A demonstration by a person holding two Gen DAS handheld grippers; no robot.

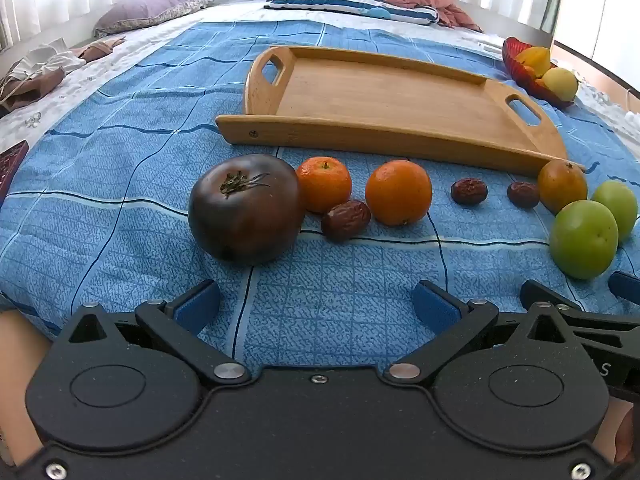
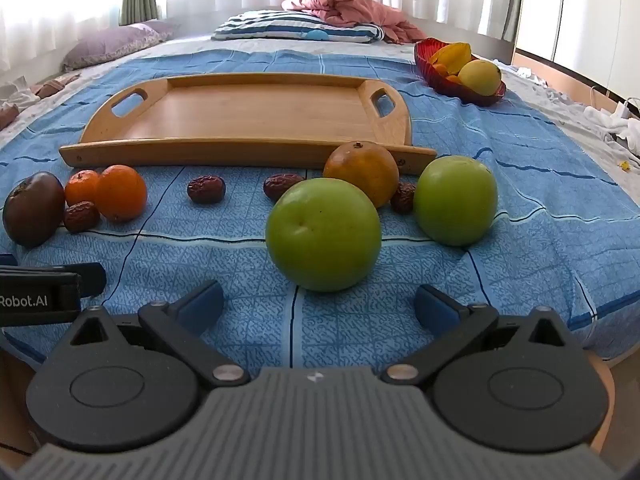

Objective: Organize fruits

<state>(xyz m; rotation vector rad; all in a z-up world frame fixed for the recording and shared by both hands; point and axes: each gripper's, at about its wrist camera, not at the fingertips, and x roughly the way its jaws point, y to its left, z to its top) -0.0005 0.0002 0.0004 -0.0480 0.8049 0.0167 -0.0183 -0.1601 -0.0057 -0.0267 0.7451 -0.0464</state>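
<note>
Fruits lie in a row on a blue bedspread in front of a wooden tray that holds nothing. In the left wrist view a dark tomato sits just ahead of my open left gripper, with a small orange, a bigger orange and a dried date beside it. In the right wrist view a green apple lies right before my open right gripper. A second green apple, a brownish orange and more dates are nearby. Neither gripper touches any fruit.
A red glass bowl with yellow fruits stands at the far right of the bedspread. Pillows and a pink blanket lie at the bed's head. The bed's right edge drops off near white clutter.
</note>
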